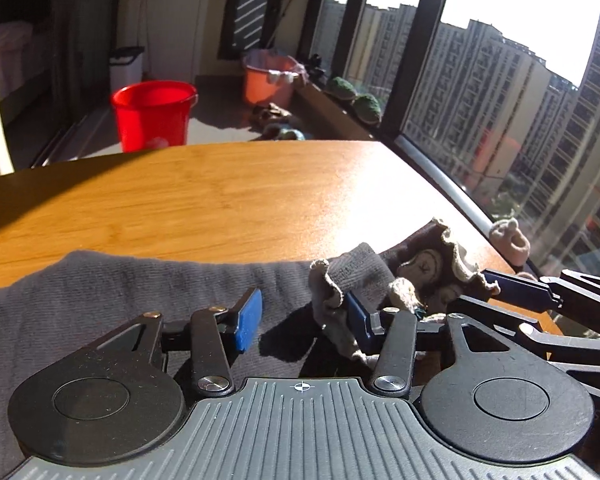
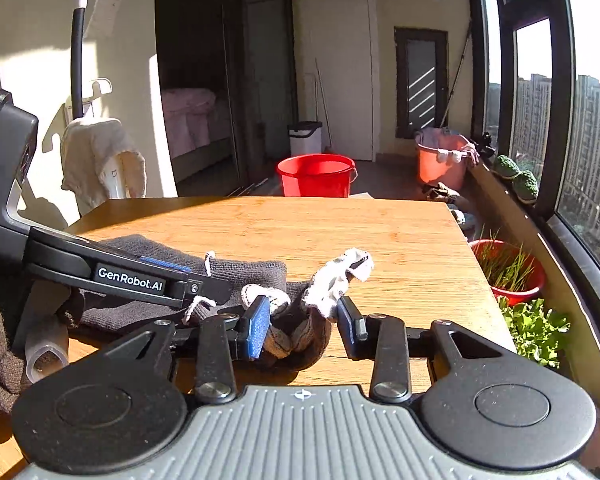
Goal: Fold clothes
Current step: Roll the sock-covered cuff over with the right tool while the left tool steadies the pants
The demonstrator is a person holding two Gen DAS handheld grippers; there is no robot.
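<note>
A dark grey knitted garment with a pale frilled trim lies along the near side of the wooden table. My left gripper hovers low over it, open, and the frilled edge curls against its right finger. My right gripper is closed around a bunched end of the garment, whose white trim stands up beside the right finger. The left gripper reaches in from the left across the knit. In the left wrist view the right gripper sits at the cloth's right end.
The table's right edge runs along a window ledge with potted greens and a red pot. A red bucket and an orange tub stand on the floor beyond the table. A cloth hangs at left.
</note>
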